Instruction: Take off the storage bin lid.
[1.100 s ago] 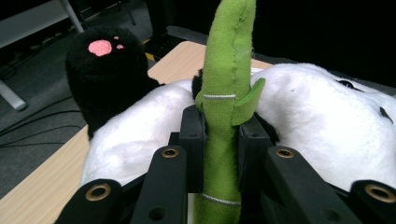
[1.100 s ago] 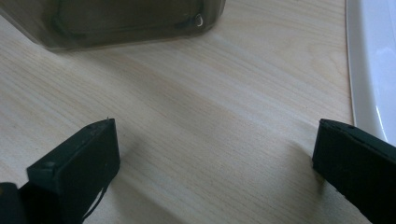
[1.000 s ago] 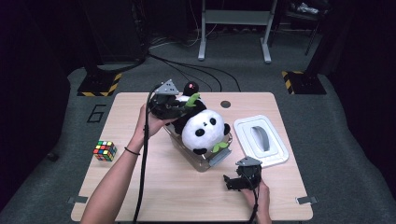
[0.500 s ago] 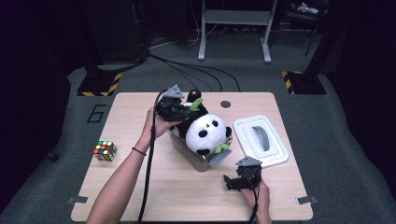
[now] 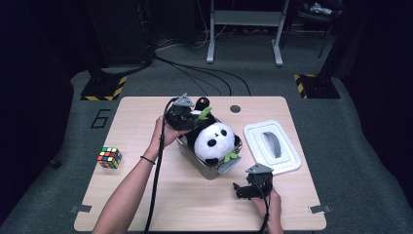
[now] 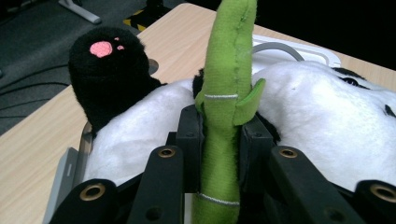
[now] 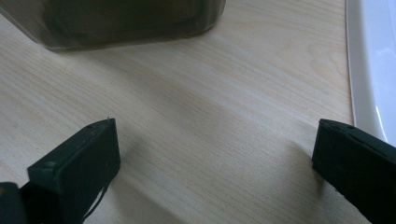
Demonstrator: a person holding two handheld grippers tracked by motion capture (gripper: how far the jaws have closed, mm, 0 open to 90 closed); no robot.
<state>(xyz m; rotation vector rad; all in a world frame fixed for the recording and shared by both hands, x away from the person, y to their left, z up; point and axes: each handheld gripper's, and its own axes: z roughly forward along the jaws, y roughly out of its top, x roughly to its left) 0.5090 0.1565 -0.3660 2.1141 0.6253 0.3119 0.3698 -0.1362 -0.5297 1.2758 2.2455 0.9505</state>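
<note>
- My left gripper (image 6: 219, 163) is clamping the panda's (image 5: 214, 141) green bamboo stalk (image 6: 226, 93); the container (image 5: 207, 168) is hiding the panda's underside.
- My right gripper (image 7: 215, 154) is standing wide, holding nothing.

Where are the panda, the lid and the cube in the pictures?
panda (image 5: 210, 141): high view, on its white face.
lid (image 5: 287, 161): high view, on its flat white rim.
cube (image 5: 108, 157): high view, on its top face.

Plush panda (image 5: 213, 141) filling metal container (image 5: 209, 170), white lid (image 5: 271, 147) right, bare table (image 5: 146, 195) front
</note>
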